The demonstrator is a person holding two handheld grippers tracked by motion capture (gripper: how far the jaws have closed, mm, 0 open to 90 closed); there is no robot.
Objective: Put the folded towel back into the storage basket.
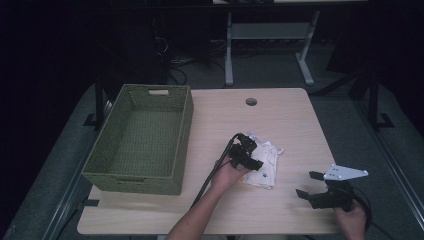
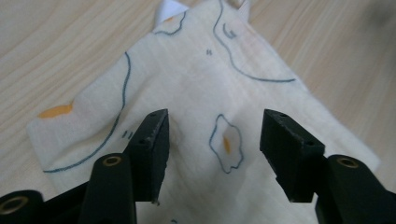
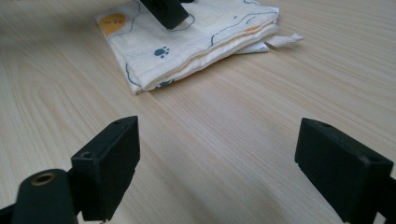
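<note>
Pale wooden table (image 1: 280,120): left gripper (image 2: 215,140) spread over unlettered printed cloth (image 2: 196,93); right gripper (image 3: 217,158) spread.

Green woven basket (image 1: 145,140) on wooden table (image 1: 290,115)

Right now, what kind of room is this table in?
Probably a lab or workshop set up for recording, not a home. The light wooden table has a round cable hole, a second metal-legged workbench stands behind it, and loose cables lie on the grey floor in the dark.
</note>
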